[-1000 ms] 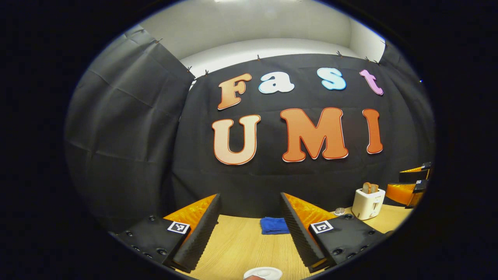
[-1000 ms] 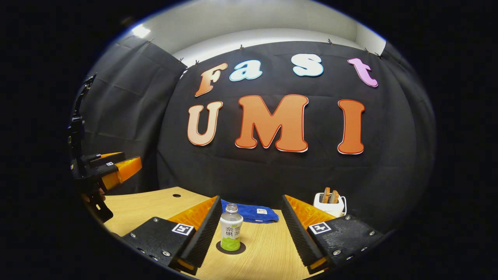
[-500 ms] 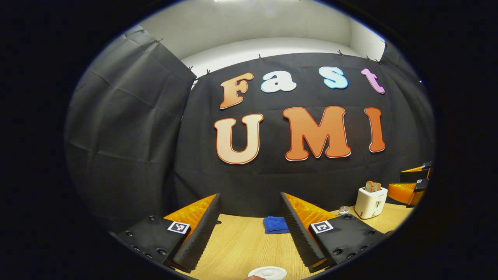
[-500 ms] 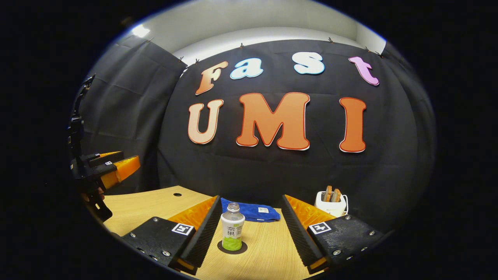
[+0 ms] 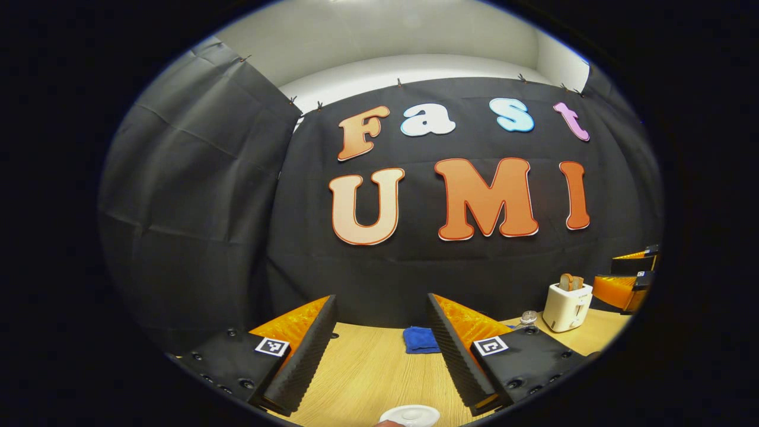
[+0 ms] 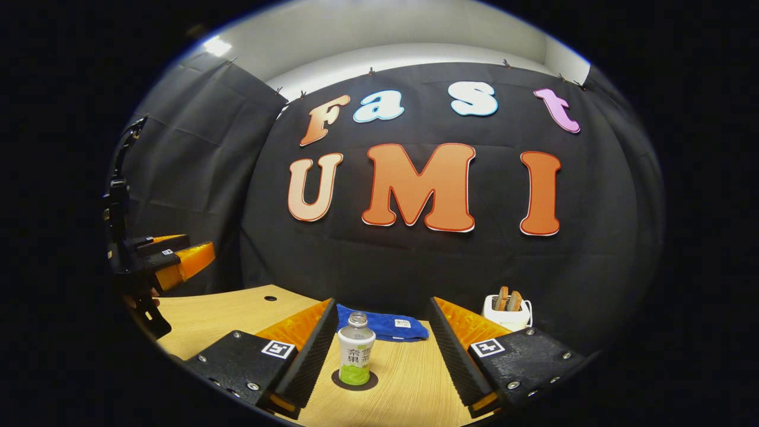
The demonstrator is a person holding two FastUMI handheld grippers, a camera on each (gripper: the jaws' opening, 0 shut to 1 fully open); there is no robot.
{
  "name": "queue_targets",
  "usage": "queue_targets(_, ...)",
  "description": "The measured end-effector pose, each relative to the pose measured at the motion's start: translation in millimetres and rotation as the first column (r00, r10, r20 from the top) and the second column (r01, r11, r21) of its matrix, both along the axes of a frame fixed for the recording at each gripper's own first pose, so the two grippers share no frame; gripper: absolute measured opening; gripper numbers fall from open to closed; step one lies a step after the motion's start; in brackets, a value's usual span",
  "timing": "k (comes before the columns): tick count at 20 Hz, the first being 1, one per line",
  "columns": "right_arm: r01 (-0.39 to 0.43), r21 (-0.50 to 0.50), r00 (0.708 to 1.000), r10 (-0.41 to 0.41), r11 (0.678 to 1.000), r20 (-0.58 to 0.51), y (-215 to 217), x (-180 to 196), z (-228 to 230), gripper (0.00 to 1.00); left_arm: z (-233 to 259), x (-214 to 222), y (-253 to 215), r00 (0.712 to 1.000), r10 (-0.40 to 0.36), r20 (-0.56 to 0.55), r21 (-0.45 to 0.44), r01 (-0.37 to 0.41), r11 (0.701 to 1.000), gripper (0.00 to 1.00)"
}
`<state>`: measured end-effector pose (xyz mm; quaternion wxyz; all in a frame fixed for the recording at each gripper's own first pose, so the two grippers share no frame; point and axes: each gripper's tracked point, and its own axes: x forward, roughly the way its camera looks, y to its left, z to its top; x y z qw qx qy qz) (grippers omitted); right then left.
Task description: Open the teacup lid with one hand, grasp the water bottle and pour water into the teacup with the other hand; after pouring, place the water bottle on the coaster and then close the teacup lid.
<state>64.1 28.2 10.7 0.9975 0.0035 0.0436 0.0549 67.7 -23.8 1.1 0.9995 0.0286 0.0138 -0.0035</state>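
Left gripper (image 5: 379,350): jaws spread wide, empty, above desk (image 5: 367,379). White teacup lid (image 5: 410,415) at bottom centre of left gripper view, below and slightly right of jaw gap; lid on.

Right gripper (image 6: 379,356): jaws apart, empty. Water bottle (image 6: 356,357) upright on coaster (image 6: 354,381), lower centre of right gripper view, between fingers, nearer left finger, untouched. Left gripper nearer lid; likely move downward.

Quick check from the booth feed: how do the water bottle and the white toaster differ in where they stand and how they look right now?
The clear water bottle with the green label stands on a dark round coaster, between the open right gripper's fingers; the white toaster sits straight on the wooden table, farther back to the right. The bottle is tall and slim; the toaster is squat and boxy, with toast slices sticking up. Both stand upright, ungrasped.
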Motion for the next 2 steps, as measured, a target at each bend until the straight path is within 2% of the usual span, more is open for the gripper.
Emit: queue_targets(2, 0.0, 0.001, 1.0, 0.0, 1.0, -0.002, -0.5, 0.9, -0.8, 0.92, -0.1, -0.2, 1.4, 1.0, 0.006, 0.0, 0.0, -0.006, 1.0, 0.95)
